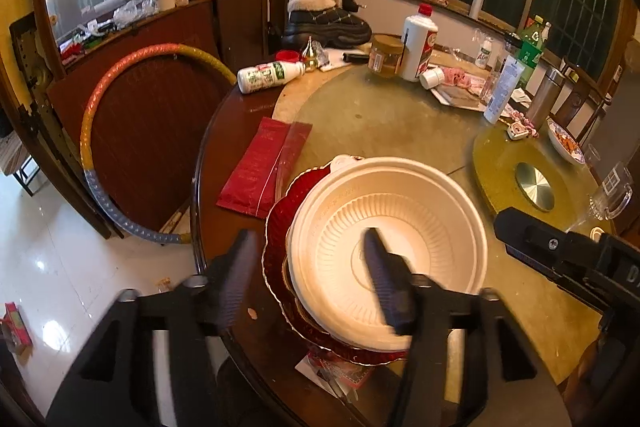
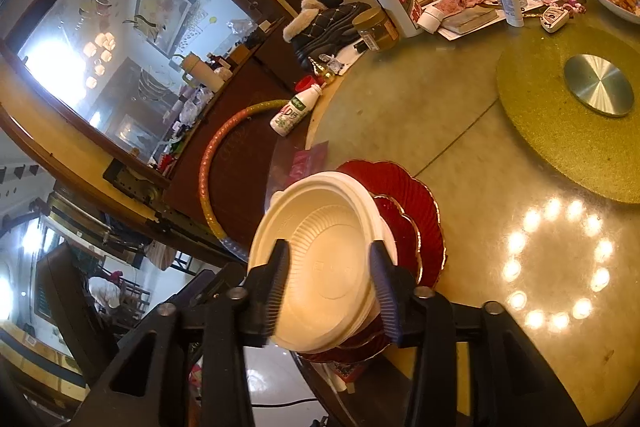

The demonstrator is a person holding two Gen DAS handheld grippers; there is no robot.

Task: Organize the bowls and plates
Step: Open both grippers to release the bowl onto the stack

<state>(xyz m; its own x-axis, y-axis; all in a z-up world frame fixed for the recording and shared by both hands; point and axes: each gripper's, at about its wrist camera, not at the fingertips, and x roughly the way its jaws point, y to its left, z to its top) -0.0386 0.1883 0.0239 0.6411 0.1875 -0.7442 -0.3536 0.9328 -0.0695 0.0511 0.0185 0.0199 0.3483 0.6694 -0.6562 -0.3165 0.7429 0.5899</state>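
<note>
A white ribbed disposable bowl (image 1: pixel 400 227) sits on a stack of red scalloped plates with gold rims (image 1: pixel 280 219) at the near edge of the round table. My left gripper (image 1: pixel 312 263) is open above the stack, its right finger over the bowl and its left finger outside the rim. In the right wrist view the same bowl (image 2: pixel 320 251) rests on the red plates (image 2: pixel 408 199). My right gripper (image 2: pixel 328 271) is open with both fingers straddling the bowl's near part. The right gripper also shows in the left wrist view (image 1: pixel 560 255), at the right.
A red packet (image 1: pixel 260 167) lies left of the stack. Bottles (image 1: pixel 418 43), a jar (image 1: pixel 385 55), a shoe (image 1: pixel 328 23) and papers crowd the table's far side. A gold turntable (image 1: pixel 520 163) and a glass (image 1: pixel 612 191) stand at the right. A hoop (image 1: pixel 100 131) leans on a chair beyond the table's left edge.
</note>
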